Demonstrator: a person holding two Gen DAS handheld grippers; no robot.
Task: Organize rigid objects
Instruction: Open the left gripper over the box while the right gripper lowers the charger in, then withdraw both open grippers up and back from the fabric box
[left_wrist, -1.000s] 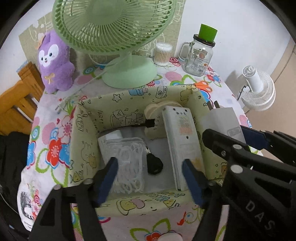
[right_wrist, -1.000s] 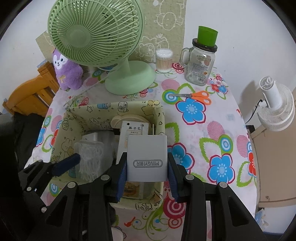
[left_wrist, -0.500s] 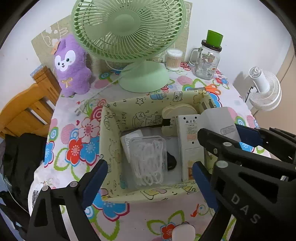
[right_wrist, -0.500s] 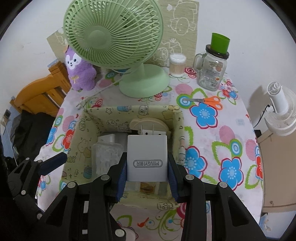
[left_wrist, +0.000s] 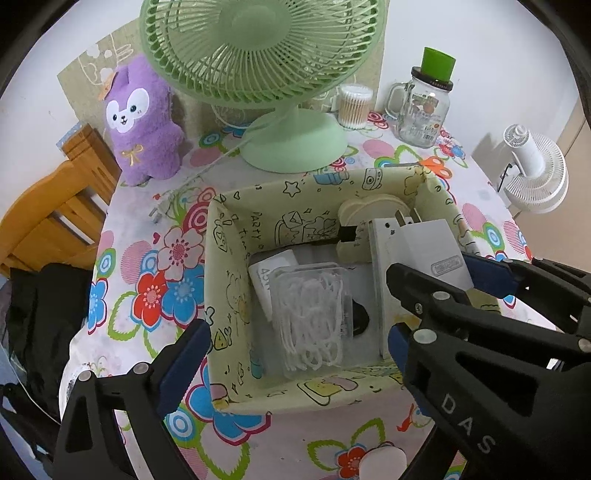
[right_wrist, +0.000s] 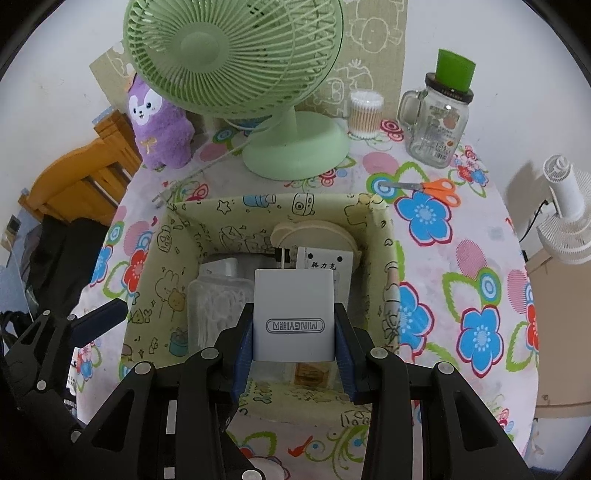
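A pale yellow cartoon-print fabric box (left_wrist: 236, 258) (right_wrist: 384, 258) stands on the flowered tablecloth. Inside lie a clear case of white plastic pieces (left_wrist: 314, 314), a long white carton (left_wrist: 380, 280), a cream round item (left_wrist: 369, 210) and a small black thing (left_wrist: 360, 319). My right gripper (right_wrist: 293, 332) is shut on a white charger block (right_wrist: 293, 306) and holds it over the box's near right part; it also shows in the left wrist view as the right gripper (left_wrist: 454, 273). My left gripper (left_wrist: 291, 350) hangs at the box's front wall. Its jaws are opening, and the pads press on nothing.
A green desk fan (right_wrist: 258, 74), a purple plush (right_wrist: 159, 122), a swab tub (right_wrist: 365, 114) and a glass mug with a green lid (right_wrist: 439, 122) line the back. Orange scissors (right_wrist: 432, 186) lie right of the box. A wooden chair (left_wrist: 55, 218) is left; a white fan (right_wrist: 565, 218) is right.
My left gripper's jaws have spread wide and it has drawn back from inside the box to the front wall. The right gripper has carried the charger from the box's right wall toward its middle.
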